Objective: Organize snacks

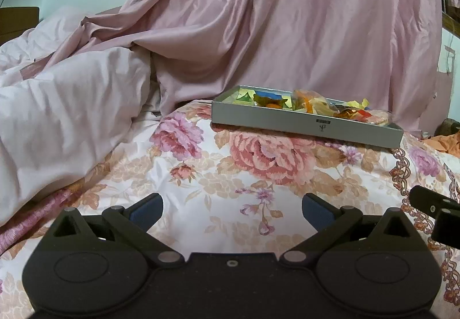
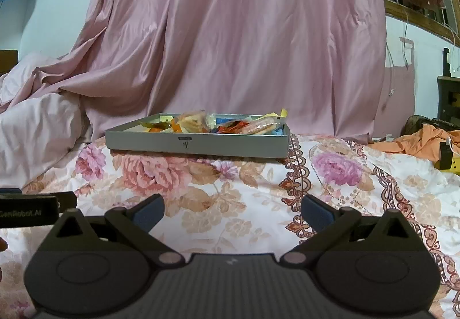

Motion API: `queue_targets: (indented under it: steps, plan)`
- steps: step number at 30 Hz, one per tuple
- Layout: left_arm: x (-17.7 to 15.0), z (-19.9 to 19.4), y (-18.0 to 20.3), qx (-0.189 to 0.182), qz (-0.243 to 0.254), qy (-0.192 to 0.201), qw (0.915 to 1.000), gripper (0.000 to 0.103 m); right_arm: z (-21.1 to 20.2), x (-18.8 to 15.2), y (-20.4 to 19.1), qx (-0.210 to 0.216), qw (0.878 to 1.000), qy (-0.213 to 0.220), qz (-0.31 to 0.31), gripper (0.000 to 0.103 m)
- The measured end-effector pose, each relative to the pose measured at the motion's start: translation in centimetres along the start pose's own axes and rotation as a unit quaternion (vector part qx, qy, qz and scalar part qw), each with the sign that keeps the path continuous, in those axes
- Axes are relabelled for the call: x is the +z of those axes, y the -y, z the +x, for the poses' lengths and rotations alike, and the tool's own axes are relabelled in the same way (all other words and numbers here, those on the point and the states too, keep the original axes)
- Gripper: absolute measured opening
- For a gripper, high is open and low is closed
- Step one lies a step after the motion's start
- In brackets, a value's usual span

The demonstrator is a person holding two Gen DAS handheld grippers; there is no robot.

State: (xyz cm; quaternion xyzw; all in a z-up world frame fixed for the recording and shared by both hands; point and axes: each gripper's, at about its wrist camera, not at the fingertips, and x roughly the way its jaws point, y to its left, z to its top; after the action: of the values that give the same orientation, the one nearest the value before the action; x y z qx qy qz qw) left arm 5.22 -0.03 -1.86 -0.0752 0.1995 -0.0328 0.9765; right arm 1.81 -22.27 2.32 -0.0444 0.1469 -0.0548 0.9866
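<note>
Sitting mid-frame on flowered bedspread: grey tray holding wrapped snacks. Left gripper, right gripper both hovering low, spread, holding nothing.

Looked like a bedroom in a home. Floral bedspread spread across the bed, with a rumpled pale quilt heaped at its left edge. Pink satin curtain draped down behind. Orange garment tossed near the bed's right edge. Pale blue wall behind, and a wooden window frame up at the right.
</note>
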Motion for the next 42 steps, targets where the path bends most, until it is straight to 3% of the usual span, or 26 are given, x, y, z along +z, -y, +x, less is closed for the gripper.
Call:
queue_targets:
  steps: [42]
  plan:
    - [-0.37, -0.07, 0.16, -0.004, 0.003, -0.002, 1.0, 0.102, 0.29, -0.22, 0.14, 0.0, 1.0, -0.01, 0.004, 0.103]
